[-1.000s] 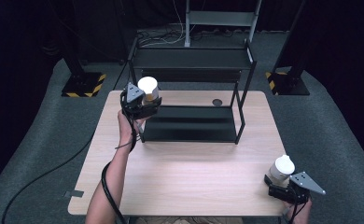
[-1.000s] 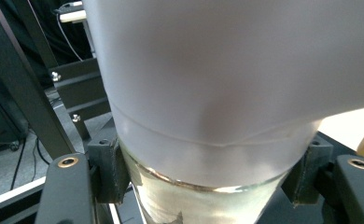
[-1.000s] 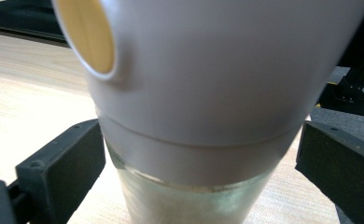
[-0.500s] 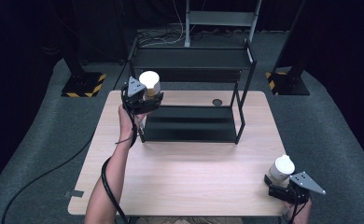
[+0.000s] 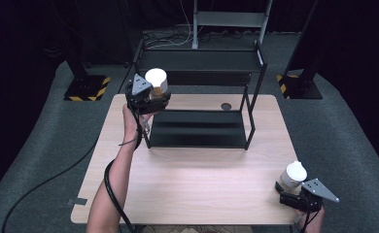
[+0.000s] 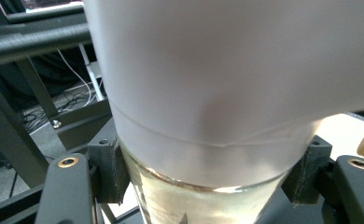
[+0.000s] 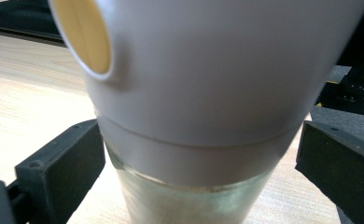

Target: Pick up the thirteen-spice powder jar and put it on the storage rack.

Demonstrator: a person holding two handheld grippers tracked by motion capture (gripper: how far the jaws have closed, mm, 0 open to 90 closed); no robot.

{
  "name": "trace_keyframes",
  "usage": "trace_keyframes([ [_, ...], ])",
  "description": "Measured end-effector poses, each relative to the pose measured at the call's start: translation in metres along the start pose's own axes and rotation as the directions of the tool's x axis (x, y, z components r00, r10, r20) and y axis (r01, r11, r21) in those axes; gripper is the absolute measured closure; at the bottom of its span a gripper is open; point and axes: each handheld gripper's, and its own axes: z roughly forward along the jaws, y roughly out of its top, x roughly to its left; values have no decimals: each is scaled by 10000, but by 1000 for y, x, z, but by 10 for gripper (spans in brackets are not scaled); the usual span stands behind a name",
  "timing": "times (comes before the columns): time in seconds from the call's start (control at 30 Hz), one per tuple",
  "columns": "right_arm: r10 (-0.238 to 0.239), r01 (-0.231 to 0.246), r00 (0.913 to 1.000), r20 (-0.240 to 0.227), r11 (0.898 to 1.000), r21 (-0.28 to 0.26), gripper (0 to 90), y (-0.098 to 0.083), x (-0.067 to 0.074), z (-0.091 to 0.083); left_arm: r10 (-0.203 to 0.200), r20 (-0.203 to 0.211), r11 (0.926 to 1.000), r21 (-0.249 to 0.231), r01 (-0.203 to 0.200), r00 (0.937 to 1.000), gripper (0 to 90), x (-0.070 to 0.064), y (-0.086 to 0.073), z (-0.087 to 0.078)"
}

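Note:
My left gripper (image 5: 157,97) is shut on a glass jar with a white cap (image 5: 156,78), held upright in the air at the left end of a black two-tier rack (image 5: 197,60), about level with its top shelf. Up close, the black pads (image 6: 108,170) press on the jar (image 6: 208,93) just under the cap. At the table's front right corner my right gripper (image 5: 290,188) is shut on a second white-capped jar (image 5: 293,174) standing on the wood. Its pads (image 7: 61,161) meet the cap's lower band; this cap (image 7: 208,70) has a round yellow spout hole.
The rack stands at the back of the wooden table (image 5: 192,179), its lower shelf (image 5: 197,128) bare. A small dark disc (image 5: 225,106) lies on the table behind that shelf. Stands with yellow-black bases (image 5: 88,90) sit on the grey floor either side. Cables trail from both grippers.
My left gripper has lifted its jar a little higher beside the rack's left post. The right gripper and its jar have not moved.

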Motion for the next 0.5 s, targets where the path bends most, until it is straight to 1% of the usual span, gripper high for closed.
trace_keyframes([
  [0.2, 13, -13, 10000, 15, 10000, -19, 2, 0, 0, 0, -56, 15, 9999, -117, 57, 10000, 308, 3, 6, -4],
  [0.5, -3, 3, 10000, -21, 10000, 7, 2, 0, 0, 0, 10, 39, 9997, -247, -9, 10000, 308, 4, 14, -9],
])
